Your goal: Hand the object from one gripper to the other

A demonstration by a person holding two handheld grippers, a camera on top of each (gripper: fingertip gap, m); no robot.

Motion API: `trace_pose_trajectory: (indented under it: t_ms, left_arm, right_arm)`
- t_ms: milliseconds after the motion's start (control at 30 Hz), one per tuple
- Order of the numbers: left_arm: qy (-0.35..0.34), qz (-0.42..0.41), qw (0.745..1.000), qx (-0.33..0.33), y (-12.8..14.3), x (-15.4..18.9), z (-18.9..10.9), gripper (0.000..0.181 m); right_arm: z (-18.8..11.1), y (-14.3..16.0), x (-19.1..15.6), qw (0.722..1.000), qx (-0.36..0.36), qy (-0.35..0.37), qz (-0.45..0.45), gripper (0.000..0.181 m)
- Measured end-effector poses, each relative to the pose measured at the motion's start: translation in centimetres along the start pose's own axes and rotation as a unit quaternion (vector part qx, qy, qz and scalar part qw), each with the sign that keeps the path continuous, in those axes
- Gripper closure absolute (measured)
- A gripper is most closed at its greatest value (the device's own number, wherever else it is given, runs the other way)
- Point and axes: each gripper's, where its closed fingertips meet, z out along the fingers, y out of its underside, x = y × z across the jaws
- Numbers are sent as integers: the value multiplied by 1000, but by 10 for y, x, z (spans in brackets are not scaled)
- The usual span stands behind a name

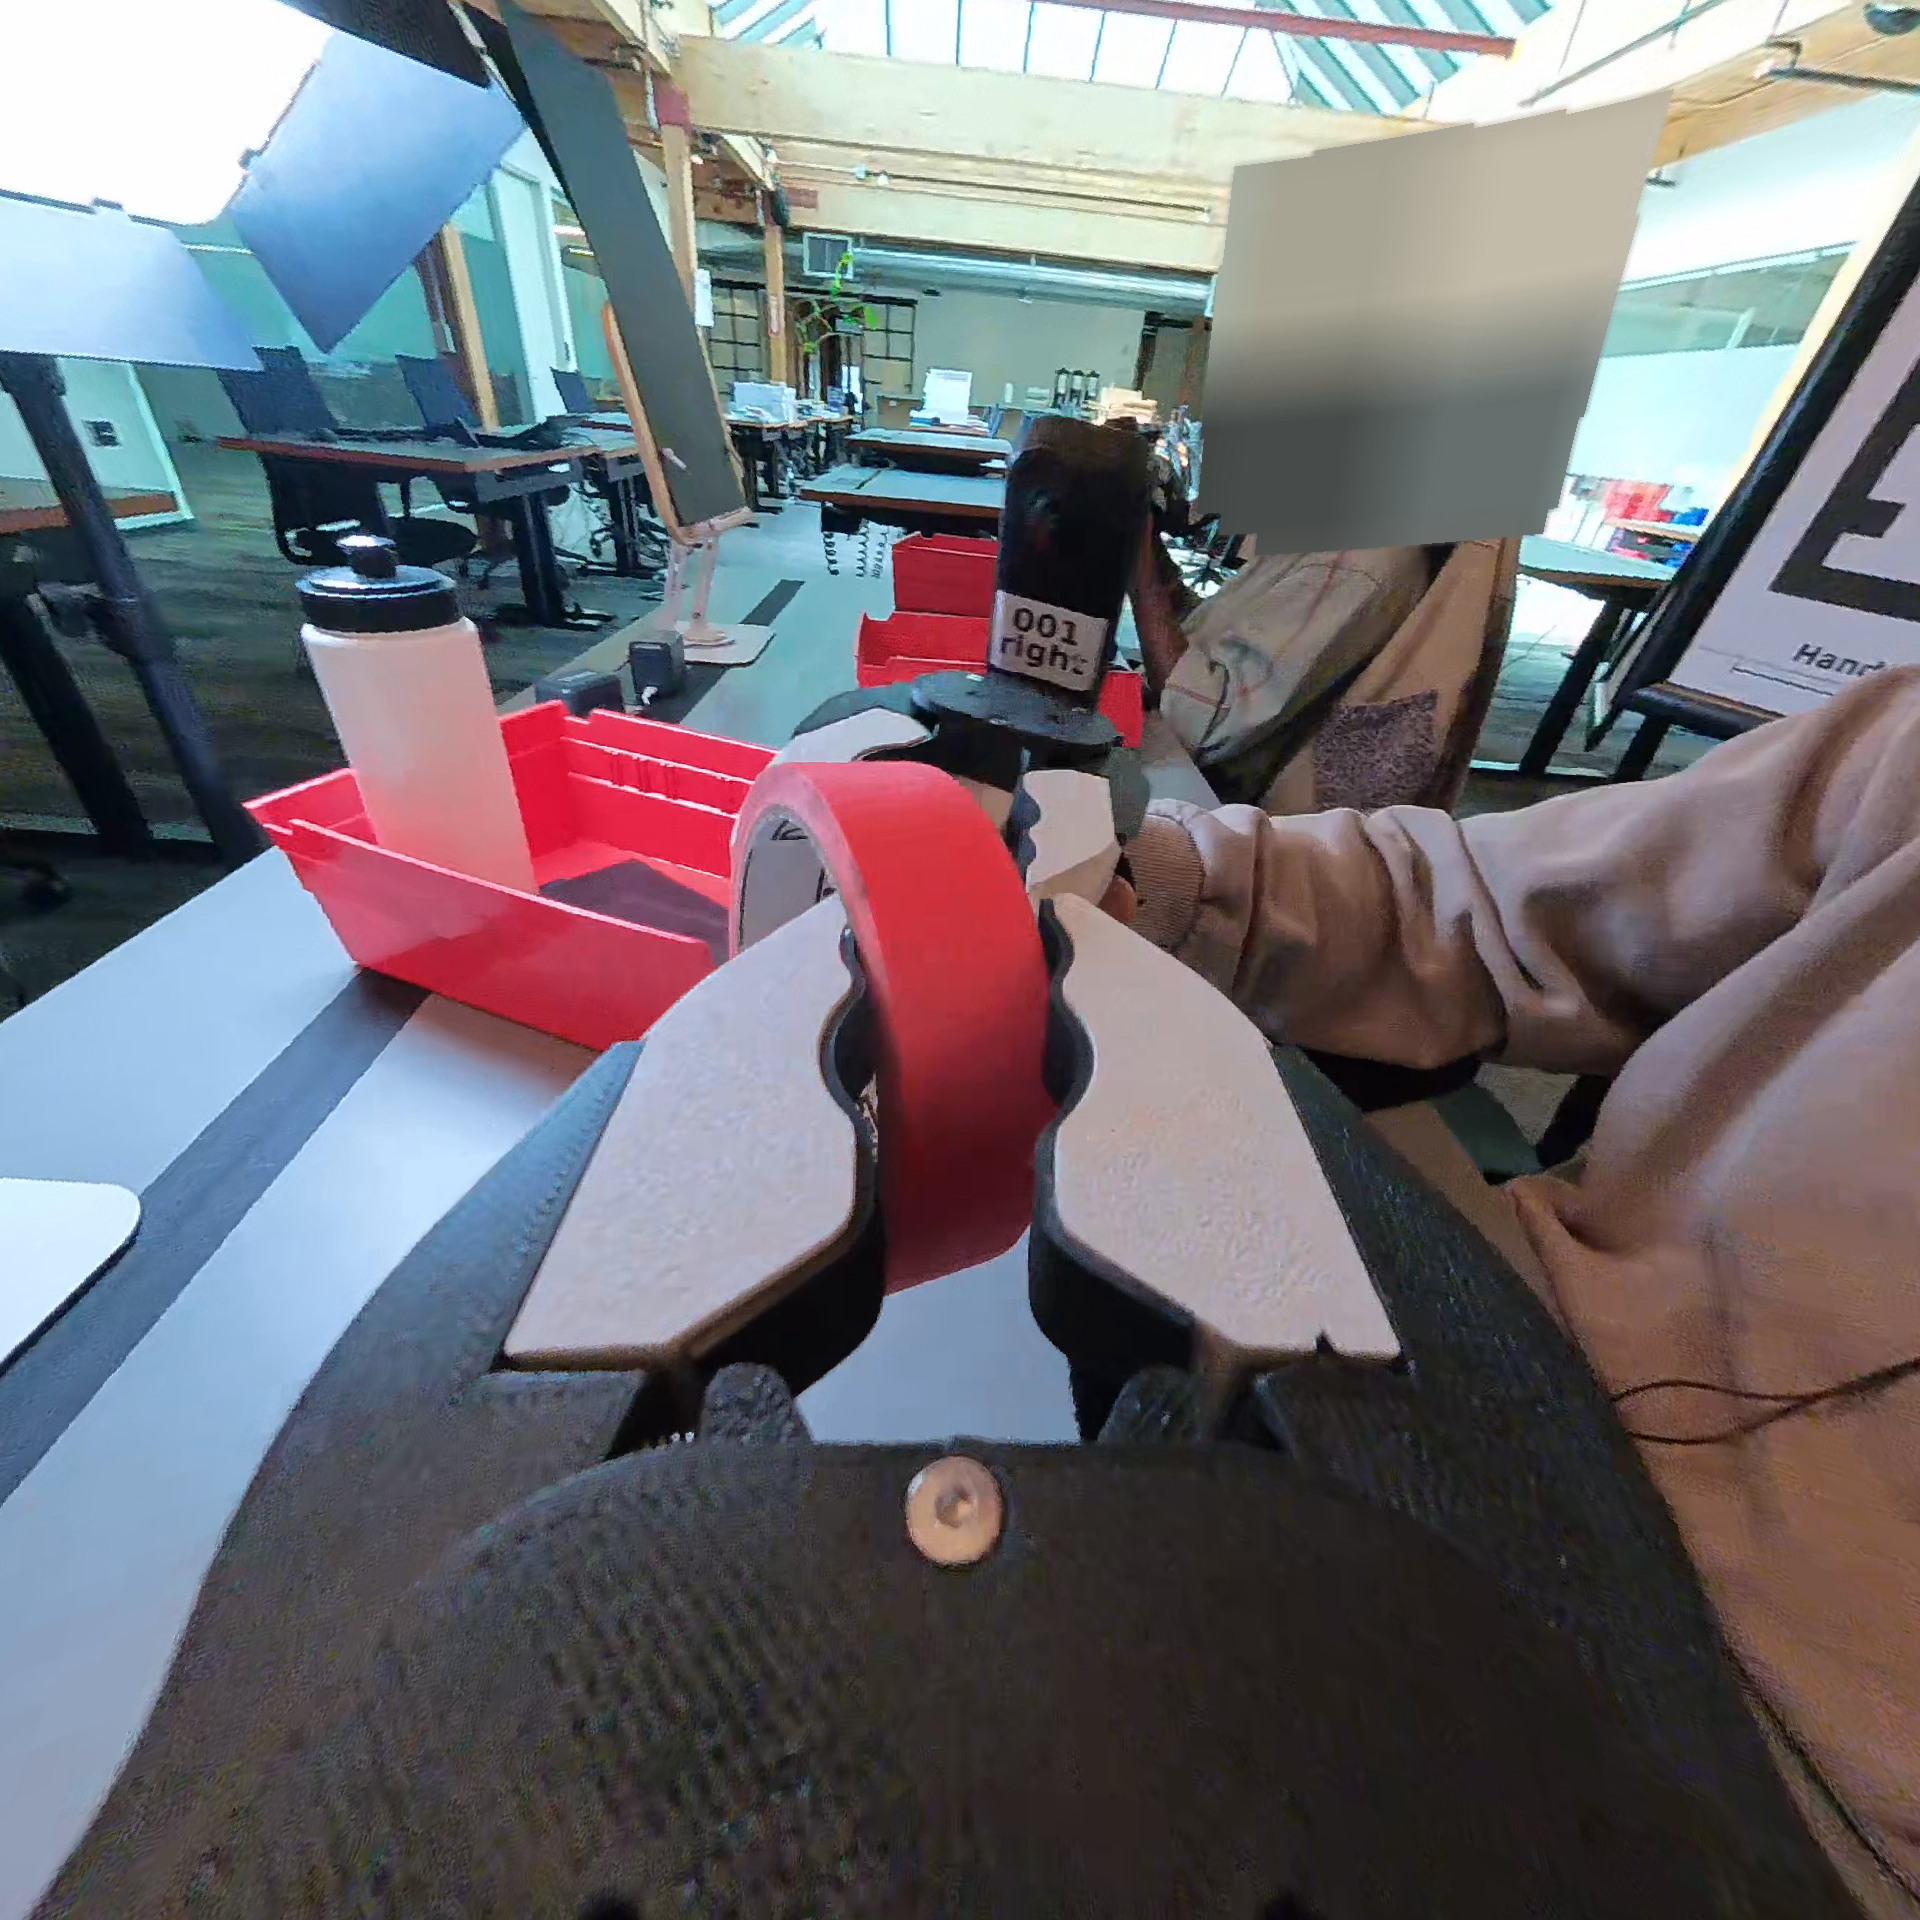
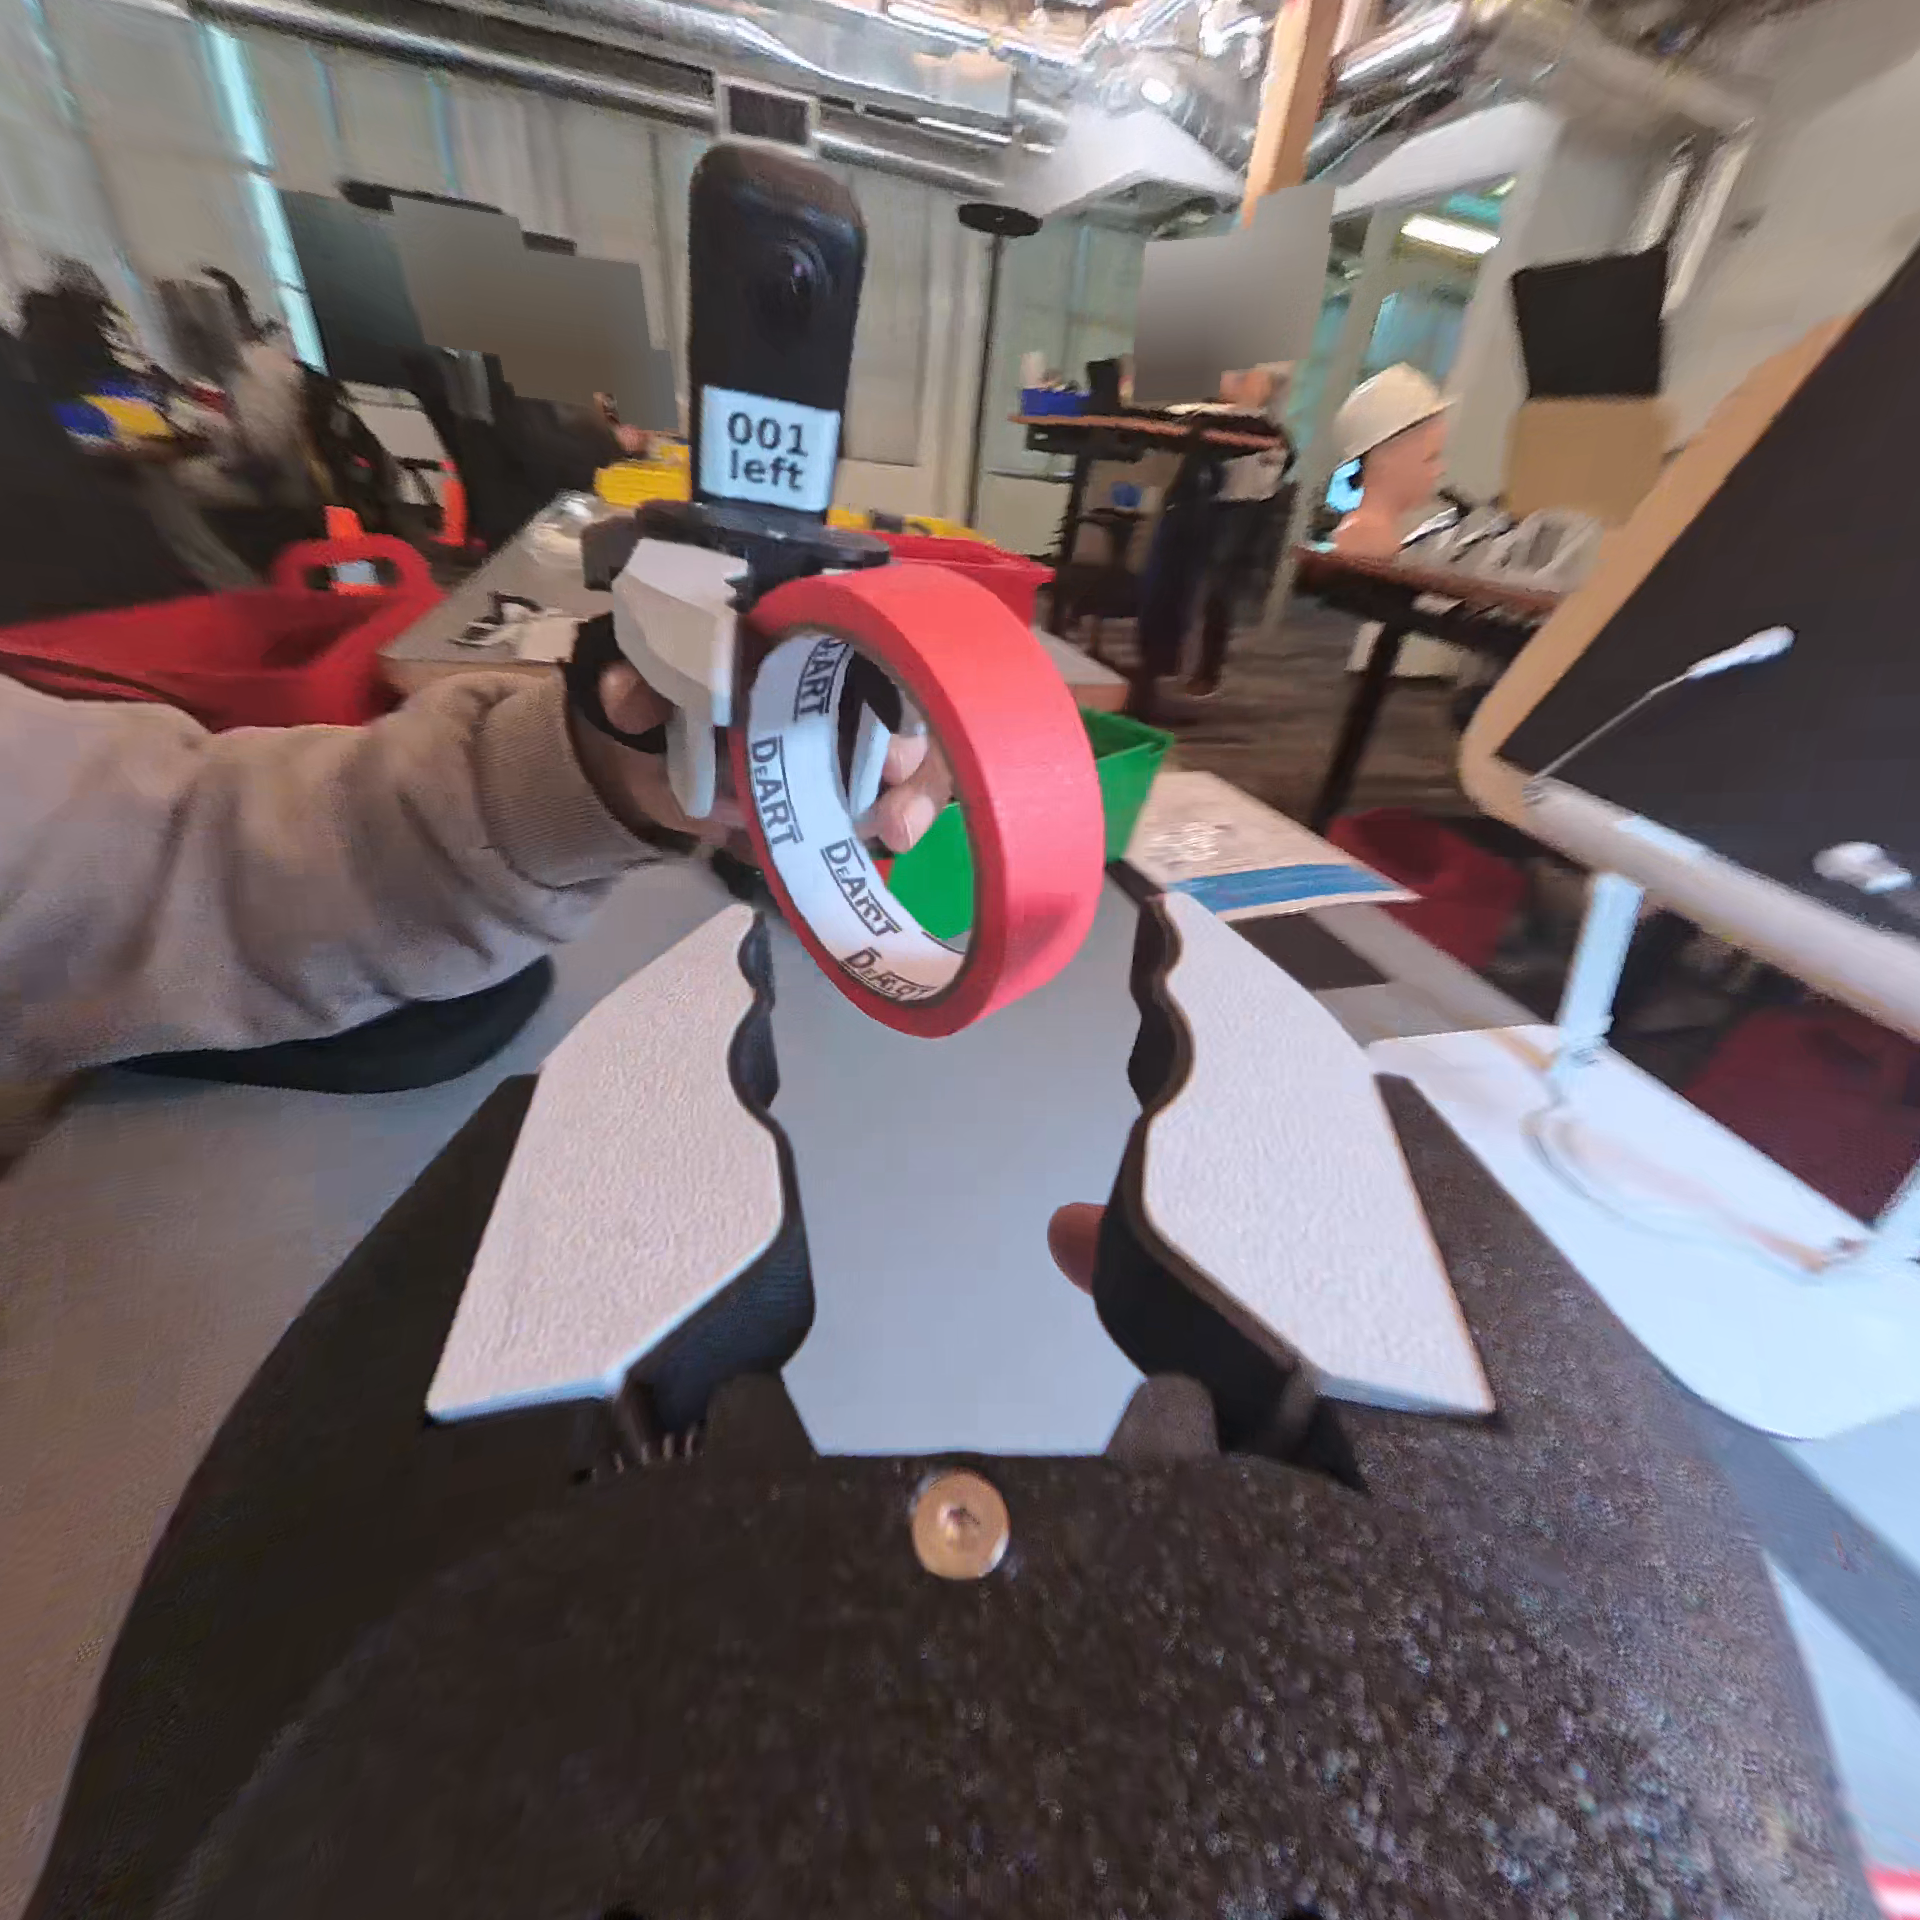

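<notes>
While the red masking tape roll [image 1: 925, 997] is pinched on edge across its width by the left gripper [image 1: 951, 1049], it is seen just above and ahead of the spread, empty right gripper [image 2: 956, 997] at frame centre.

I'm working in an open-plan office that doubles as a lab. Rows of desks [image 1: 488, 457] with office chairs [image 1: 286, 400] run back under timber beams [image 1: 935, 114] and skylights [image 1: 1091, 42]. Red bins [image 1: 540, 914] sit on my table [image 1: 208, 1195]. Ducts [image 2: 1195, 62] cross the ceiling; the blurred shapes behind may be people at benches.
</notes>
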Motion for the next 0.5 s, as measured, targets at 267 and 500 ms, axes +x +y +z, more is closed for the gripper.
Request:
trace_pose_trajectory:
  t_ms: [267, 500]
  left_arm:
    - [15, -6, 999, -38, 16, 1, 4, 153]
    - [-92, -121, 988, 37, 3, -45, -11, 132]
  right_arm:
    - [1, 0, 4, 1000, -6, 17, -1, 152]
    - [-22, -23, 48, 899, -56, 303, -312, 154]
